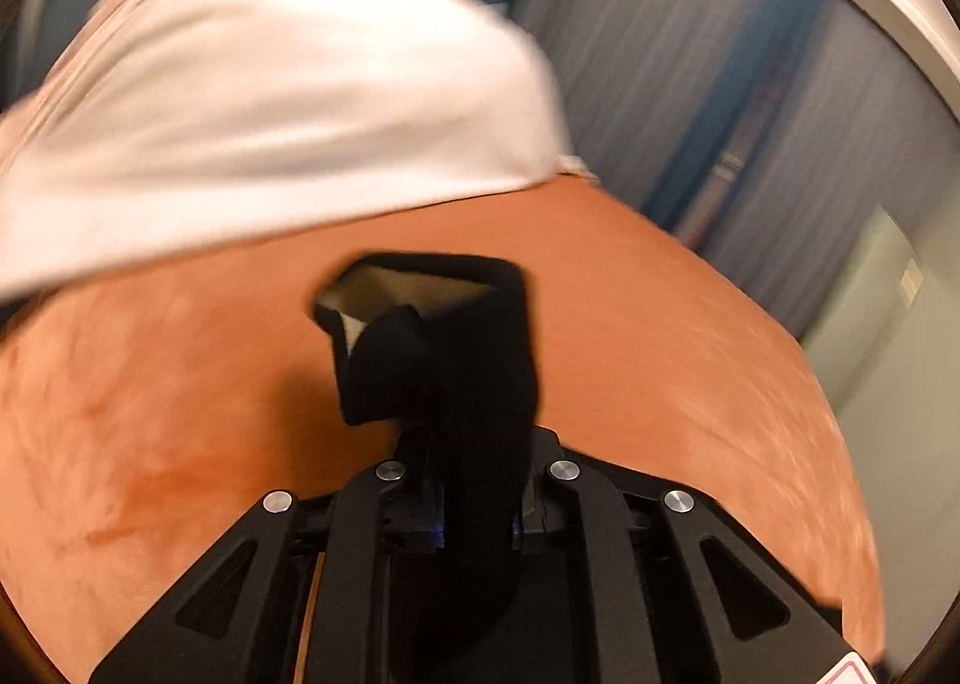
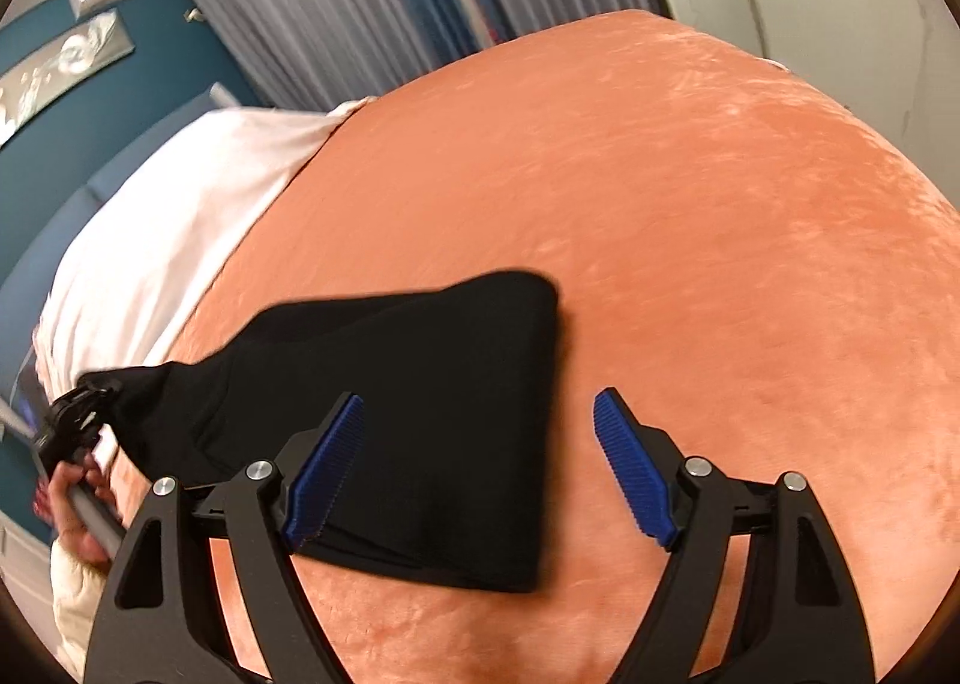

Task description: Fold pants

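The black pants (image 2: 432, 414) lie partly folded on the orange blanket (image 2: 690, 216). My right gripper (image 2: 480, 468) is open and empty, its blue pads (image 2: 327, 468) hovering over the near part of the folded pants. My left gripper (image 1: 468, 468) is shut on one end of the pants (image 1: 444, 360), which drapes over its fingers and shows a pale inner lining. In the right wrist view the left gripper (image 2: 81, 414) is at the far left, pulling a stretched black end away from the fold.
A white pillow (image 1: 270, 102) lies at the head of the bed, also in the right wrist view (image 2: 180, 228). Grey curtains (image 2: 336, 6) and a teal wall (image 2: 120, 102) stand behind. The blanket's edge drops off at the right (image 1: 840, 444).
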